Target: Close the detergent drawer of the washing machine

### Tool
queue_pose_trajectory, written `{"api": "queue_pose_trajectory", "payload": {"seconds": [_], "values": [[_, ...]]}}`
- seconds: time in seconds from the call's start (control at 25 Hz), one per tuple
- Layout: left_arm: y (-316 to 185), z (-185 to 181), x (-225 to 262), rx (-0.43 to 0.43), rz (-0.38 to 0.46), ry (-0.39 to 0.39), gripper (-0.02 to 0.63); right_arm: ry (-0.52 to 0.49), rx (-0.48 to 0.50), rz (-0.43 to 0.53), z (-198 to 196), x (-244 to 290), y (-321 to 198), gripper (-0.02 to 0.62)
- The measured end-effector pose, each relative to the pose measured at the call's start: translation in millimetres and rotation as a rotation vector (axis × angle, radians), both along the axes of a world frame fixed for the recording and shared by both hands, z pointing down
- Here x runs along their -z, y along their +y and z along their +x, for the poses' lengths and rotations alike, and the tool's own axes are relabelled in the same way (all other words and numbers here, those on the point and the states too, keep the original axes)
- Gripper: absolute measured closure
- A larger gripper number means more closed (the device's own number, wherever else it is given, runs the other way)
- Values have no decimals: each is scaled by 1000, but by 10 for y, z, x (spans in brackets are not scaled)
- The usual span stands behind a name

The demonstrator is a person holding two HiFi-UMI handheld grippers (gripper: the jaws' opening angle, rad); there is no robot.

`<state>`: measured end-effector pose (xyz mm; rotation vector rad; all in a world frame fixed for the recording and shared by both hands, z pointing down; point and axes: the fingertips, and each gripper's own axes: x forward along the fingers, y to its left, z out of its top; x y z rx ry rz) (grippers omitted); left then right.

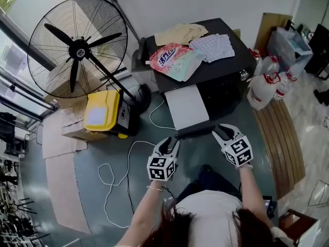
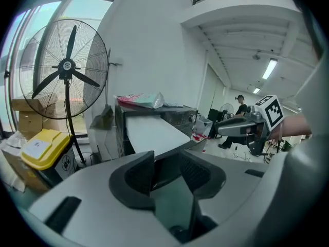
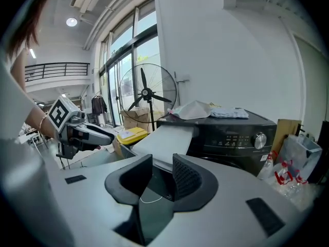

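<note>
White detergent drawer (image 1: 186, 107) still out; left gripper (image 1: 170, 144) and right gripper (image 1: 222, 133) approach, jaws released and empty; next, push its front in.

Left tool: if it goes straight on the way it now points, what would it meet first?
Probably the drawer's dark front edge: it shows between the open jaws of the left tool. Depth is unclear.

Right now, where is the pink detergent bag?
In the head view the pink detergent bag lies on the black washing machine, at its left end, beside the checked cloth.
</note>
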<state>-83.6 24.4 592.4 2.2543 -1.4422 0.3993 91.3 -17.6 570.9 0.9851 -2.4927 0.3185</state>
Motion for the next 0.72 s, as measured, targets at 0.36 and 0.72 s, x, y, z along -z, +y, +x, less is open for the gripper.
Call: {"api": "queue_pose_trajectory", "payload": {"seconds": [0.36,0.72], "values": [[-82,-12,-311,15,-72,-15,443,34,19,-77,68,-339,-76,460],[-132,-16,-468,29,-116,-21,443,56,48,-127,52,-538,-118,460]]}}
